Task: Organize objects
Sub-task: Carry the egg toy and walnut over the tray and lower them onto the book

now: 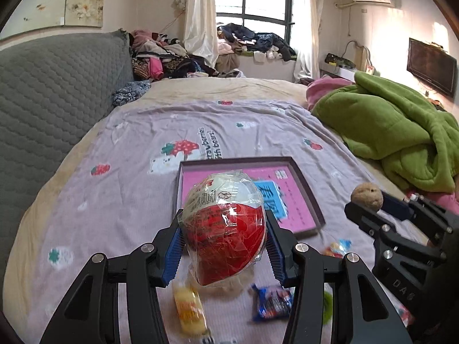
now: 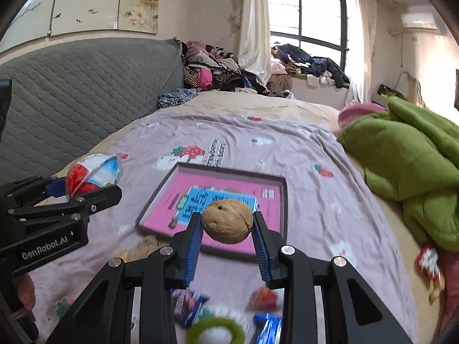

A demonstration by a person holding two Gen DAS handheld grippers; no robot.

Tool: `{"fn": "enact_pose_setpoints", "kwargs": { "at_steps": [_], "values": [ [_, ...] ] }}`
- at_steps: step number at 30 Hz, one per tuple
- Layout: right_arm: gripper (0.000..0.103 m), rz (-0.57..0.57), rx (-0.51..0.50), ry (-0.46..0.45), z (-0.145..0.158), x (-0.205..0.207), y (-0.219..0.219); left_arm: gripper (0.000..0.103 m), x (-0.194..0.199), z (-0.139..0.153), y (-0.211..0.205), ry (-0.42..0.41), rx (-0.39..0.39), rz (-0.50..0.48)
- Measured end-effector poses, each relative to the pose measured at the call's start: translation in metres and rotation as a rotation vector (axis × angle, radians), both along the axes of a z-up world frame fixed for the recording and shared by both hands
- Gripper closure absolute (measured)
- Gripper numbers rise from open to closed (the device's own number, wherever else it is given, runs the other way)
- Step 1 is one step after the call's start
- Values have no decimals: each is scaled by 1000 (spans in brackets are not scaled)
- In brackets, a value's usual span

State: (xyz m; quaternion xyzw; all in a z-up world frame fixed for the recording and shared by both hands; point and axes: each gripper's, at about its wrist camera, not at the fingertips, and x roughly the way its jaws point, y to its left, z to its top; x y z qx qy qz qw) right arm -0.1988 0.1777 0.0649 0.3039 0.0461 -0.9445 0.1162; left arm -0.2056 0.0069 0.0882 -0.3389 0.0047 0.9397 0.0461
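From the left wrist, the left gripper (image 1: pixel 223 246) has its blue-padded fingers clenched on a red-and-white plastic-wrapped egg-shaped toy (image 1: pixel 225 229), lifted above the bed's lilac strawberry-print sheet (image 1: pixel 129 177). A shallow dark-rimmed pink-lined box tray (image 1: pixel 308 197) lies just beyond.

From the right wrist, the right gripper (image 2: pixel 227 229) grasps a tan round walnut (image 2: pixel 227 221) above that tray (image 2: pixel 284 200), mid-bed.
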Motion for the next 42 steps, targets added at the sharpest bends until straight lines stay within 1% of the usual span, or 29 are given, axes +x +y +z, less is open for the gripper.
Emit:
{"fn": "enact_pose_setpoints", "kwargs": {
  "at_steps": [4, 7, 9, 13, 17, 19, 22, 25, 27, 29, 32, 36, 39, 42],
  "values": [
    [68, 11, 20, -13, 3, -37, -4, 50, -34, -3, -2, -13, -3, 6],
    [68, 12, 23, -20, -1, -59, -7, 50, -59, -10, -7, -28, 14, 12],
    [68, 18, 17, -31, -6, -75, -7, 50, -75, -16, -9, -36, 17, 10],
    [68, 12, 2, -60, -19, -103, -6, 50, -104, -31, -12, -48, -6, 12],
    [68, 11, -30, -85, -35, -124, -6, 50, -127, -53, -17, -75, 17, 21],
    [68, 14, -20, -105, -47, -136, -9, 50, -137, -65, -17, -91, 13, 17],
    [68, 20, 7, -127, -64, -147, -14, 50, -148, -82, -12, -110, -6, 8],
    [68, 21, 28, -166, -82, -160, -18, 50, -160, -100, -8, -159, -14, -6],
    [68, 19, 44, -191, -94, -169, -19, 50, -166, -110, -8, -205, 2, -14],
    [68, 13, 45, -225, -108, -177, -19, 50, -172, -120, -7, -250, 7, -29],
    [68, 0, 48, -269, -126, -188, -16, 50, -180, -132, -3, -267, -53, -26],
    [68, -9, 33, -332, -146, -202, -13, 50, -195, -150, -4, -349, -46, -29],
    [68, -18, 26, -362, -155, -208, -12, 50, -198, -157, -1, -359, -70, -26],
    [68, -8, 36, -365, -161, -210, -14, 50, -199, -160, 1, -361, -60, -42]
  ]
}}
